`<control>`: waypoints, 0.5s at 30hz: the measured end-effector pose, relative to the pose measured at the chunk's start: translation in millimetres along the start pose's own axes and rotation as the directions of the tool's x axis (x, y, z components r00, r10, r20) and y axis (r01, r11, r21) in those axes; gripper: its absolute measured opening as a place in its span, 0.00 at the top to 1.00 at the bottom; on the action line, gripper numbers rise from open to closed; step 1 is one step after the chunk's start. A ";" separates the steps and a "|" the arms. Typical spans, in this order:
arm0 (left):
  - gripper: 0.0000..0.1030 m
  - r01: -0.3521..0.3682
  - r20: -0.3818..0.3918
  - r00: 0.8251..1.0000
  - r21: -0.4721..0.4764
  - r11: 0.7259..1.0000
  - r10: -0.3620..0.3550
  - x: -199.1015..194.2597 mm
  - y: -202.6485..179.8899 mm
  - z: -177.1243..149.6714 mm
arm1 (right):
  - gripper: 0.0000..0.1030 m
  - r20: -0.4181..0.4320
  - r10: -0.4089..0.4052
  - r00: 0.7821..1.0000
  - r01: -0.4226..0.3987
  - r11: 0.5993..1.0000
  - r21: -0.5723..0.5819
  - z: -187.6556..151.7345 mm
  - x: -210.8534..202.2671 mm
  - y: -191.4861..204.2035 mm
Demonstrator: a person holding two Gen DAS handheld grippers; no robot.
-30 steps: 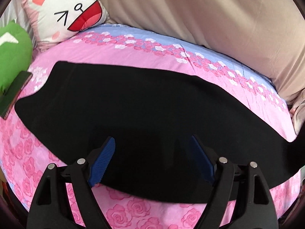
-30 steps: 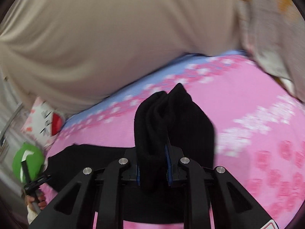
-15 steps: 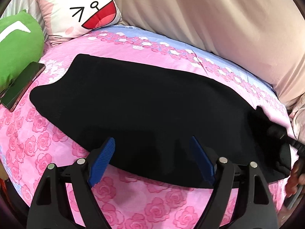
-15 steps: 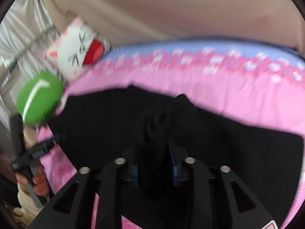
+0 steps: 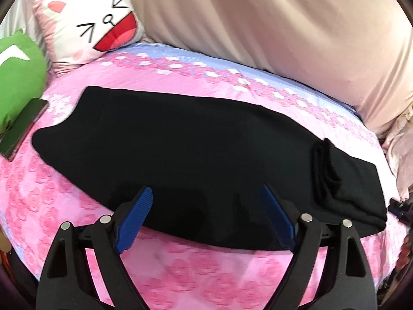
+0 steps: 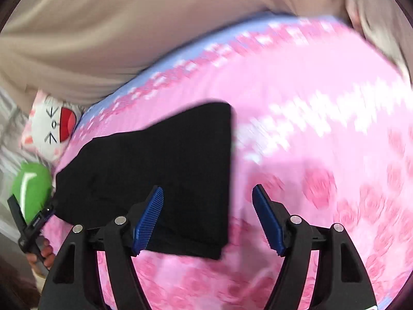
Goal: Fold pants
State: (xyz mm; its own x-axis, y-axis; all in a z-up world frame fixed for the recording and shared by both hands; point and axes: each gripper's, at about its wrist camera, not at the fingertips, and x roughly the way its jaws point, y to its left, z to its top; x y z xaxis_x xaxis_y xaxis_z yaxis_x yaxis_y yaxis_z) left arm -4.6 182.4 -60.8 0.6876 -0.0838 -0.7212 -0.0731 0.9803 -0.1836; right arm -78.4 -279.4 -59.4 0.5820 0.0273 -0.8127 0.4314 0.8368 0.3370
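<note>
The black pants [image 5: 180,149] lie stretched across the pink rose bedsheet [image 5: 206,271], with a bunched ridge [image 5: 325,170] near their right end. My left gripper [image 5: 205,193] hovers over their near edge, its jaws opening with nothing pressed between the blue pads [image 5: 136,219]. In the right wrist view the pants [image 6: 167,168] end in a straight edge that runs between the fingers of my right gripper [image 6: 208,191]. Its jaws are opening and the pads [image 6: 148,219] stand clear of the cloth. A hand [image 6: 44,255] holds the left gripper at far left.
A cat-face pillow [image 5: 87,25] and a green plush [image 5: 18,82] sit at the bed's far left, with a phone [image 5: 23,126] lying beside the plush. A beige cover [image 5: 284,25] rises behind the bed. More bedding [image 5: 402,155] is piled at the right.
My right gripper, shut on a bunch of the pants before, has come down and let go; that end now lies on the bed. The left gripper stays wide over the near edge.
</note>
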 end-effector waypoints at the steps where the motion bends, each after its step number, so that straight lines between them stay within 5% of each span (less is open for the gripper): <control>1: 0.19 0.006 -0.007 1.000 0.000 1.000 -0.006 0.7 -3.8 0.3 | 0.32 -0.014 0.025 1.000 -0.025 1.000 0.019 -4.9 5.5 -7.5; 11: 0.19 0.018 -0.058 0.998 0.045 0.999 -0.016 5.8 -48.4 -5.2 | 0.31 -0.025 0.151 0.988 -0.152 0.987 -0.045 -20.6 28.2 15.0; 12: 0.19 0.015 -0.062 0.998 0.047 0.999 -0.012 7.1 -51.6 -5.3 | 0.34 -0.018 0.154 0.988 -0.155 0.987 -0.051 -20.9 29.4 17.9; 15: 0.19 0.001 -0.070 0.998 0.055 0.998 0.003 10.8 -60.2 -4.8 | 0.69 -0.016 0.167 0.986 -0.167 0.985 -0.034 -17.8 35.1 17.0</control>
State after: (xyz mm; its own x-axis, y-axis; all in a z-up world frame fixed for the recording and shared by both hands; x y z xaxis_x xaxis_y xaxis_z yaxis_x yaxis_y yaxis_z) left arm 3.7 121.6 -60.7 0.6352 -0.0929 -0.7667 -0.0328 0.9886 -0.1469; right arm -62.9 -254.5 -90.6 0.6351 0.1751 -0.7523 0.3041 0.8386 0.4519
